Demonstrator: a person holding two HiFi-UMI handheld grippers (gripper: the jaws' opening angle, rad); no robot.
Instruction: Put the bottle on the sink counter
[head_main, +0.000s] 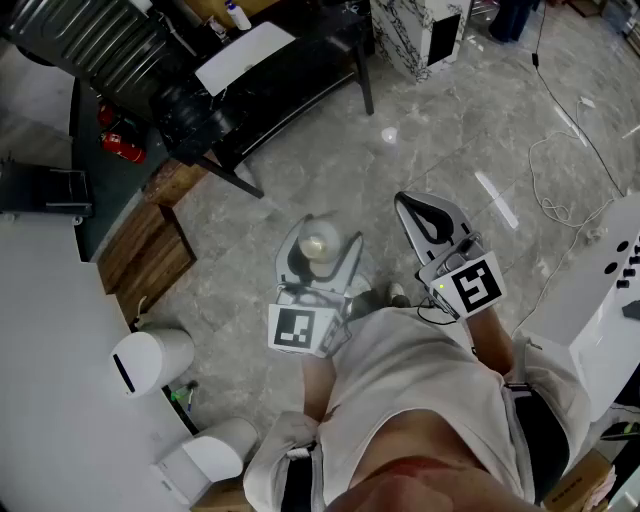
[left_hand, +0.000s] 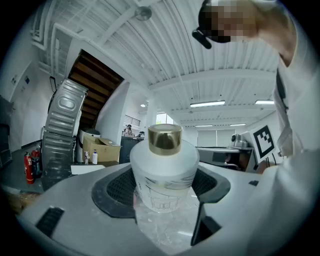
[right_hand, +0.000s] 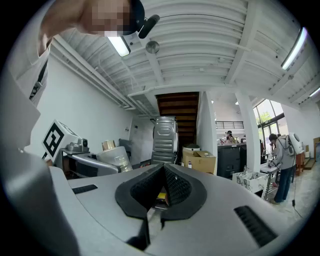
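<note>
Grey marbled floor spreads beneath us, with a dark table ahead and a white surface at our lower left that may be the counter, though we see no sink in any view. Our left gripper is clamped on the bottle. In the left gripper view its frosted white body sits between the two black pads, which press on both sides. The bottle stands upright, its long axis vertical and its gold cap on top, held in the air well above the floor and just ahead of our body. Our right gripper is level beside it, a little apart. Its jaws are closed together with nothing between them, as the right gripper view shows.

We judge that the carry is under way and the placing is not yet done. Since the left side already has the bottle and the white surface lies to our left, the coming move belongs to the left arm, and the bottle must stay cap-up so that its base meets the counter flat.
</note>
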